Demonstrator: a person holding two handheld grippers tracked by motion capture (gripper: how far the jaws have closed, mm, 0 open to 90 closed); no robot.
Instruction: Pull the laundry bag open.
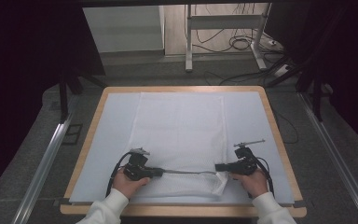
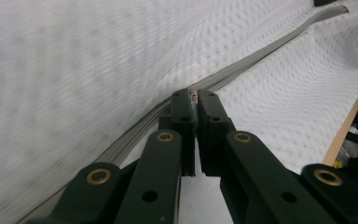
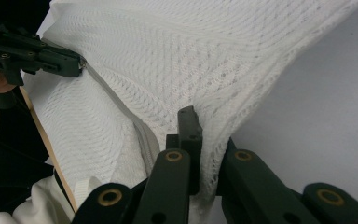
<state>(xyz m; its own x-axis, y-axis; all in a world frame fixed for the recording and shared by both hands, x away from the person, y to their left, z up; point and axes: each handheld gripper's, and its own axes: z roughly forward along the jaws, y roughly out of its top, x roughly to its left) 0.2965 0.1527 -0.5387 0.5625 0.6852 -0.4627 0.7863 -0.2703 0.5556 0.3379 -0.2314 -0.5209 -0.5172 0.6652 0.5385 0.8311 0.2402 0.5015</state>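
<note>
From the high view I see a white mesh laundry bag (image 1: 179, 135) lying flat on the pale mat (image 1: 256, 116) of the wooden table (image 1: 279, 140), its near edge carrying a grey zipper (image 1: 186, 172) stretched between my two claws. My left gripper (image 1: 161, 172) sits at the zipper's left end, my right gripper (image 1: 216, 167) at the bag's near right corner.

In the left gripper view, the left gripper (image 2: 195, 95) is clenched on what looks like the zipper pull, with the grey zipper (image 2: 261, 56) running away toward the far corner. I judge most of the zipper's run is left to travel.

In the right gripper view, the right gripper (image 3: 200, 128) is clamped on a fold of the bag's mesh corner (image 3: 214, 93), anchoring it, while the left gripper (image 3: 77, 64) shows farther off at the zipper.
</note>
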